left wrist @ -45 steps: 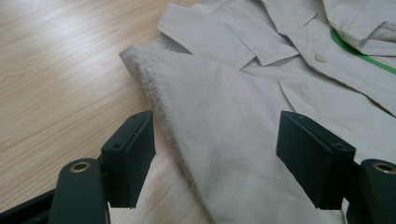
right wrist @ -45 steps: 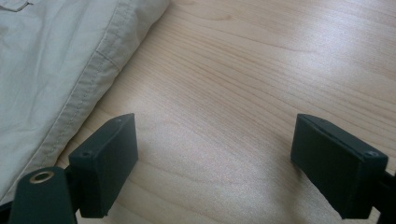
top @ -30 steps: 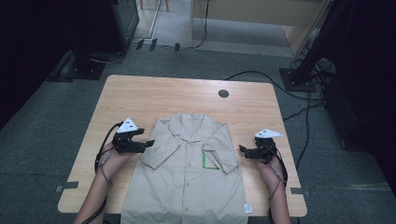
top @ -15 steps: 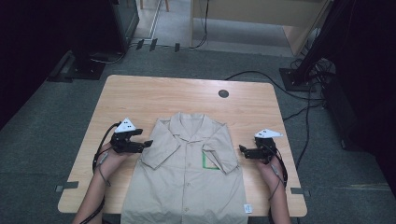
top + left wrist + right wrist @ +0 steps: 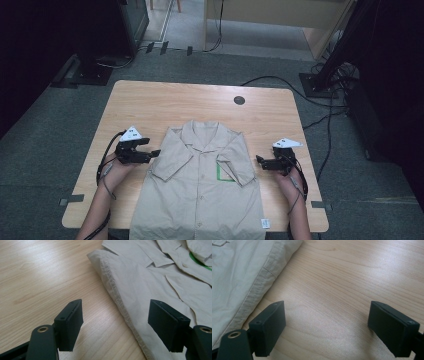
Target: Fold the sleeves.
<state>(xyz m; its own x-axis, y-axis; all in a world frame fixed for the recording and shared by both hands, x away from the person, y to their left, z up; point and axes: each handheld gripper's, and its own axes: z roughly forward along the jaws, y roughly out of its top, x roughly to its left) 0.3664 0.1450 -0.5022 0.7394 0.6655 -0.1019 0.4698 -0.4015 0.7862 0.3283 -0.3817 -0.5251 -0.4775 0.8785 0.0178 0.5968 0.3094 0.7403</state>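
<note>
Both jaws stand open: our left gripper [image 5: 156, 152] meets the shirt's [image 5: 200, 195] folded sleeve, our right gripper [image 5: 258, 160] beside it. Next we must pinch cloth.

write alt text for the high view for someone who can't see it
A beige short-sleeved shirt lies flat, front up, on a wooden table, both sleeves folded in over its chest. A person's hands hold an open left claw at the shirt's left edge and a right claw at its right edge.
</note>
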